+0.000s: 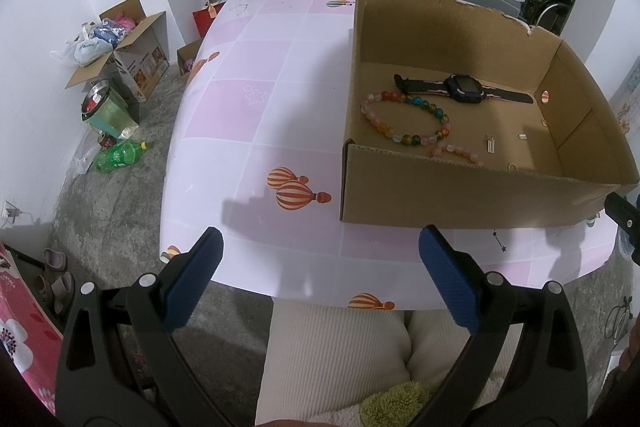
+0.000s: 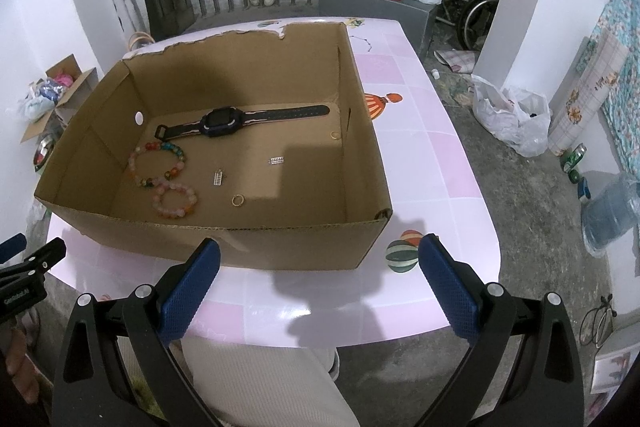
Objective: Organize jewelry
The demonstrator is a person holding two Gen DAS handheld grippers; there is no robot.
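Observation:
An open cardboard box stands on the pink checked table. Inside lie a black smartwatch, a multicolour bead bracelet, a pink bead bracelet, a gold ring, another gold ring and two small silver charms. My left gripper is open and empty, over the table's near edge, left of the box. My right gripper is open and empty, just in front of the box's near wall.
The table carries balloon prints. On the floor to the left are cardboard boxes, a green bottle and a bin. To the right are white plastic bags, a water jug and a wheelchair. My lap lies below the table edge.

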